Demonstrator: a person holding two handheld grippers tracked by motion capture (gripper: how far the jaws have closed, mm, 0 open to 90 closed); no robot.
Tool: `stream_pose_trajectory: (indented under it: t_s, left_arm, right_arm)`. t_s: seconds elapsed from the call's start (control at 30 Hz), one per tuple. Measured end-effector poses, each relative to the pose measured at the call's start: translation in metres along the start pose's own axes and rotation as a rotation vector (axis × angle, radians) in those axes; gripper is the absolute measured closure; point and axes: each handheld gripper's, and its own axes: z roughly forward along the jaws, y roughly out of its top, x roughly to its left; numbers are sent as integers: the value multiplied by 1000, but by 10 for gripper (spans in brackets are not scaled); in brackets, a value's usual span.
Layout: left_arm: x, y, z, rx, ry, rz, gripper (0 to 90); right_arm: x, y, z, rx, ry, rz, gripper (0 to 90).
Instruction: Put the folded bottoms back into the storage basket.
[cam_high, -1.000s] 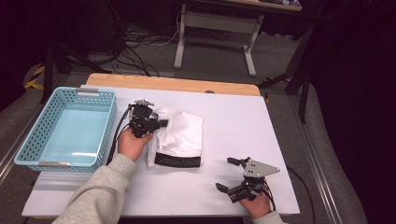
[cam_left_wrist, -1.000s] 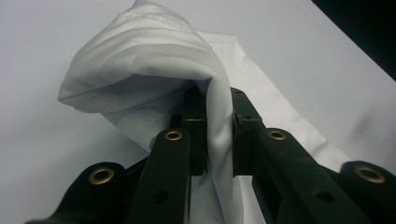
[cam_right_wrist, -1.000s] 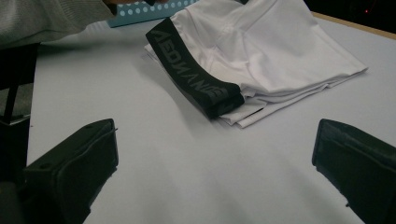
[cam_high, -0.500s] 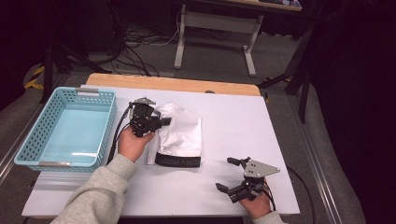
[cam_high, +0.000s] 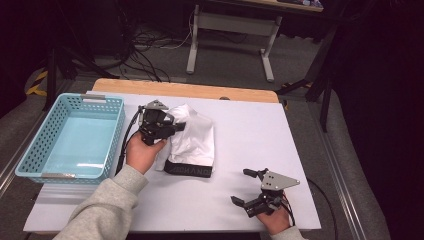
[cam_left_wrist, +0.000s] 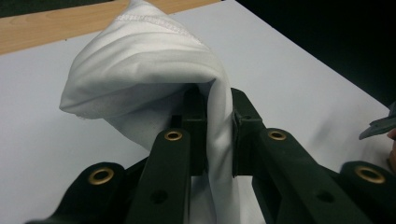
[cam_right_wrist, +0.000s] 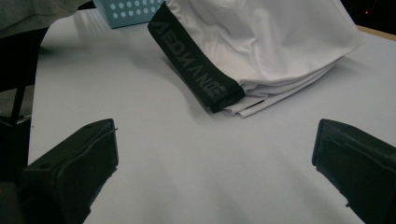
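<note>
A folded white garment (cam_high: 192, 142) with a black waistband (cam_high: 189, 170) lies in the middle of the white table (cam_high: 250, 130). My left gripper (cam_high: 176, 125) is at its far left corner, shut on a fold of the white cloth (cam_left_wrist: 140, 79), which it holds lifted above the table. In the left gripper view the cloth runs pinched between the two pads. My right gripper (cam_high: 245, 187) rests near the table's front right edge, jaws wide open with nothing between them. In its view the waistband (cam_right_wrist: 194, 60) and the garment (cam_right_wrist: 271, 42) lie ahead.
A light blue plastic basket (cam_high: 70, 137) stands at the table's left side. A wooden strip (cam_high: 185, 90) runs along the far edge. Cables and a metal stand lie on the floor beyond. The person's grey sleeve (cam_high: 100, 210) crosses the front left.
The left gripper has risen a little, pulling the garment's far left corner up and over toward the right. The right gripper has stayed put.
</note>
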Motion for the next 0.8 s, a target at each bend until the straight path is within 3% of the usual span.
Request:
stream_pose_trajectory:
  t_s: [0.4,0.8]
  left_arm:
    - [-12,15,-17,-30,1,47,800]
    - [-16,22,-28,-51,-5,62,801]
  right_arm:
    - [0,0,0,0,1,1,11]
    - [0,0,0,-1,1,1,10]
